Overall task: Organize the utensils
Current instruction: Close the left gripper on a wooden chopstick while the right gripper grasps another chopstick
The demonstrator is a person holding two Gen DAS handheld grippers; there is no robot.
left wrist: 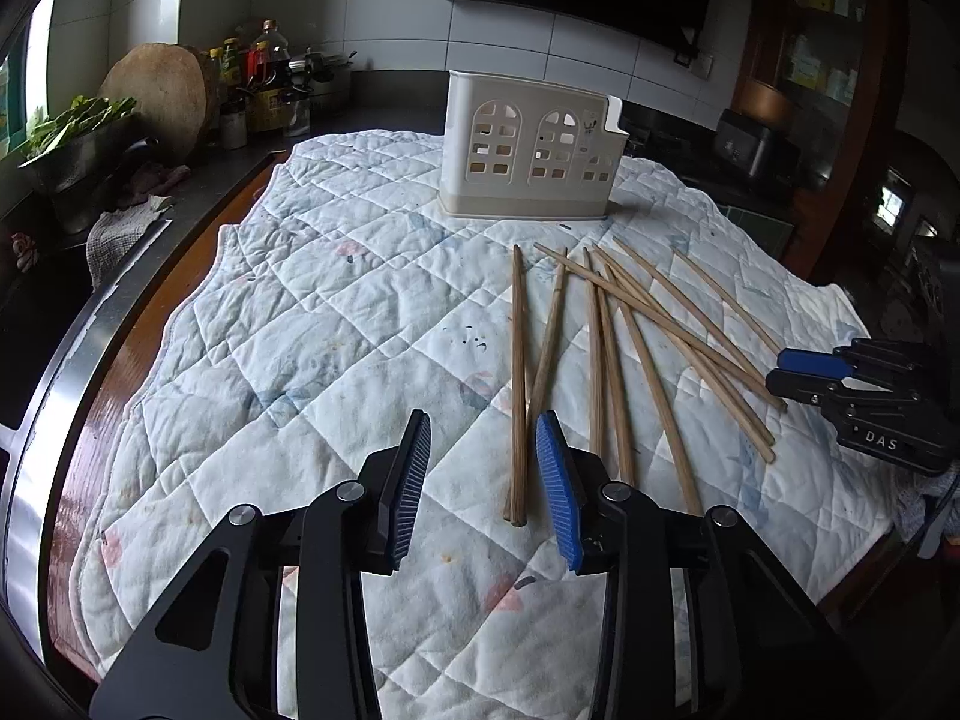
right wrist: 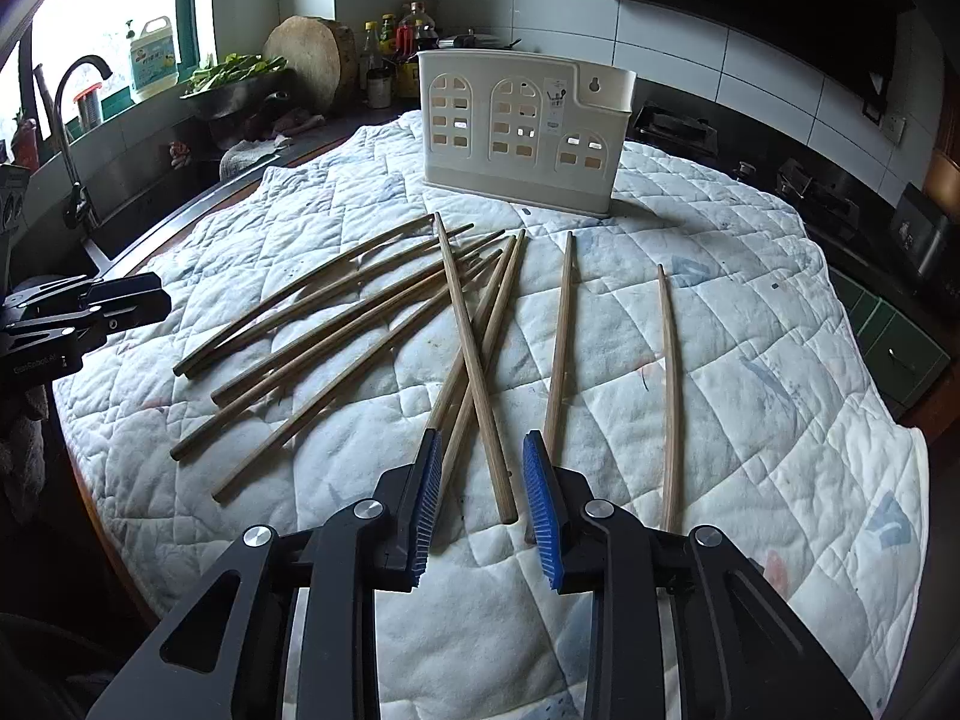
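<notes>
Nearest in the left wrist view, the left tool [left wrist: 483, 441] hangs low over a white quilted cloth [left wrist: 312, 324] spread on the counter [left wrist: 198, 252]. Its two blue-padded fingers stand partly apart, unclenched, with the thick ends of two wooden chopsticks [left wrist: 518, 384] lying between them on the cloth. The right pad sits just beside one stick; whether it touches cannot be told.

In the right wrist view, the right tool [right wrist: 480, 450] is likewise low over the cloth, its fingers partly apart and gripping nothing. The end of one crossing chopstick [right wrist: 477, 372] lies between the pads, and two more sticks run under or against the left pad.

Beyond both tools, the remaining chopsticks lie scattered across the middle of the cloth, some crossing each other, and one pale curved stick [right wrist: 671, 396] lies apart at the right.

Farther back, a cream utensil holder [left wrist: 528, 150] with window-shaped cutouts stands upright near the far edge of the cloth, well apart from the sticks.

Behind it are bottles [left wrist: 264, 66], a round wooden chopping block [left wrist: 162, 90], a bowl of leafy greens [right wrist: 234, 75], a tap [right wrist: 72, 120] and white wall tiles [left wrist: 372, 6].
</notes>
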